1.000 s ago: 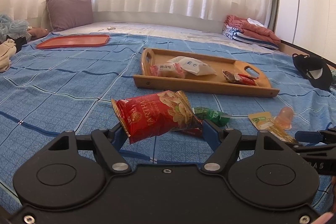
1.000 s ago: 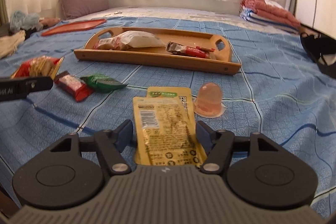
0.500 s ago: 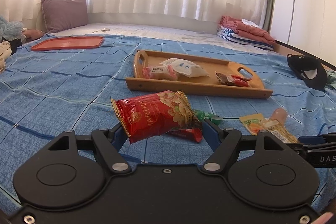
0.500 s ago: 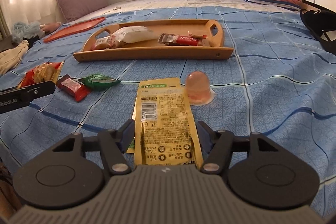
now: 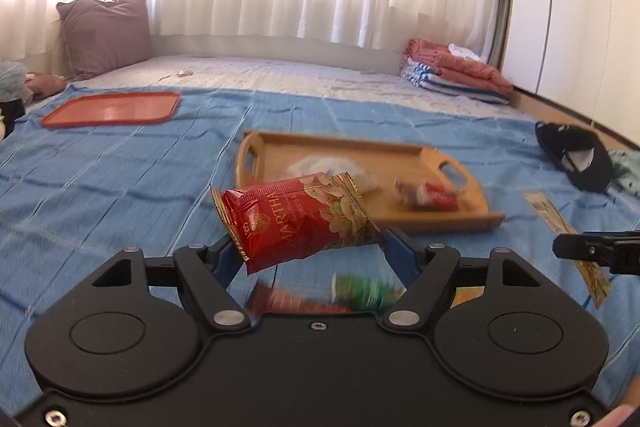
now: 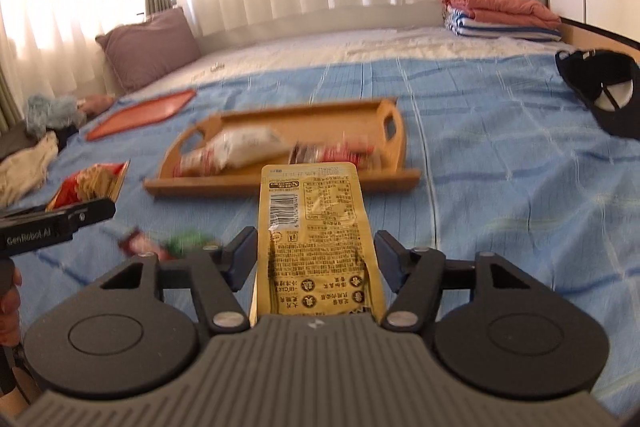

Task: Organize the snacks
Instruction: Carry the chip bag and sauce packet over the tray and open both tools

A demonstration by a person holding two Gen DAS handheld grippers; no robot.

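My left gripper (image 5: 312, 251) is shut on a red snack bag (image 5: 296, 219), held in the air above the blue bedspread. My right gripper (image 6: 314, 253) is shut on a flat yellow pouch (image 6: 312, 219), also lifted off the bed. Ahead of both lies a wooden tray (image 5: 360, 143) (image 6: 280, 183) holding a white packet (image 6: 244, 147) and a red wrapper (image 5: 428, 193). A small red packet (image 5: 280, 299) and a green packet (image 5: 360, 291) lie blurred on the bedspread under the left gripper. The right gripper's finger and yellow pouch (image 5: 560, 223) show at the right edge of the left wrist view.
An orange tray (image 5: 112, 109) lies flat at the far left, with a purple pillow (image 5: 104, 35) behind it. Folded towels (image 5: 452, 71) are stacked at the far right, a black cap (image 5: 576, 155) lies to the right, and loose clothes (image 6: 24, 163) lie at the left edge.
Both grippers have risen with their packets. The right jaws closed in on the yellow pouch and lifted it off the bedspread. The small red and green packets stayed on the bed.
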